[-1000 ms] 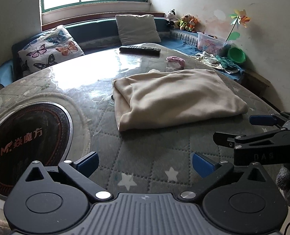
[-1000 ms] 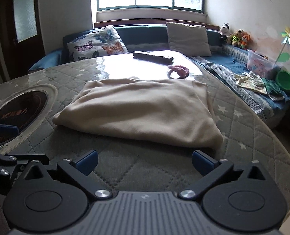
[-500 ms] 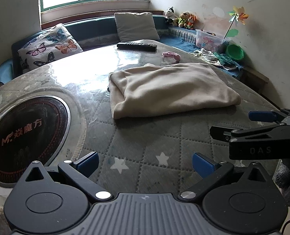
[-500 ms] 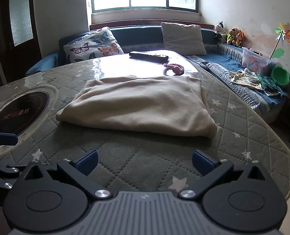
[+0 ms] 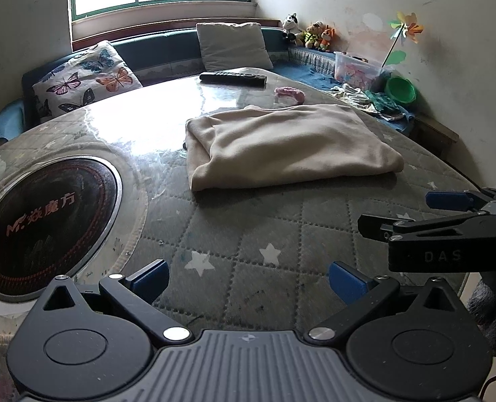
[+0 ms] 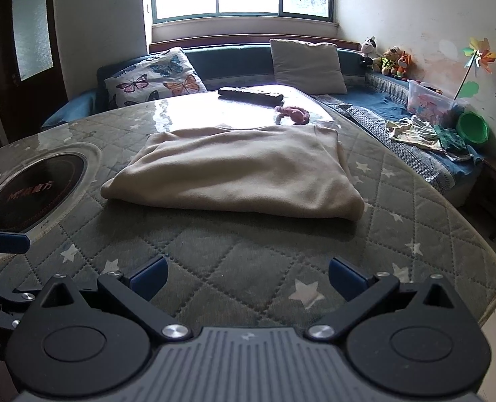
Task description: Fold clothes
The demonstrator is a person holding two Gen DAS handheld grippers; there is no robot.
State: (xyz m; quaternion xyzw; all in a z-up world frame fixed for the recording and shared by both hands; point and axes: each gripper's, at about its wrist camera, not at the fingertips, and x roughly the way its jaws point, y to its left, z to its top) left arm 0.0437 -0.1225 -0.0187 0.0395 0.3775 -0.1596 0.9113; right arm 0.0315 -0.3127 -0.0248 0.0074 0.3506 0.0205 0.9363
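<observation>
While both sets of jaws stand wide apart and hold nothing, the folded sweater [image 5: 288,144] lies flat on the bench [image 5: 248,234], well ahead of them. Left gripper [image 5: 248,276]: sweater ahead and slightly right of its jaws. Right gripper [image 6: 246,276]: sweater straight ahead, apart from its jaws. Beyond the sweater lie a pink item [image 6: 295,114] and a remote [image 6: 249,93]. Round black hob [image 5: 43,217]: ahead-left of the left jaws.
</observation>
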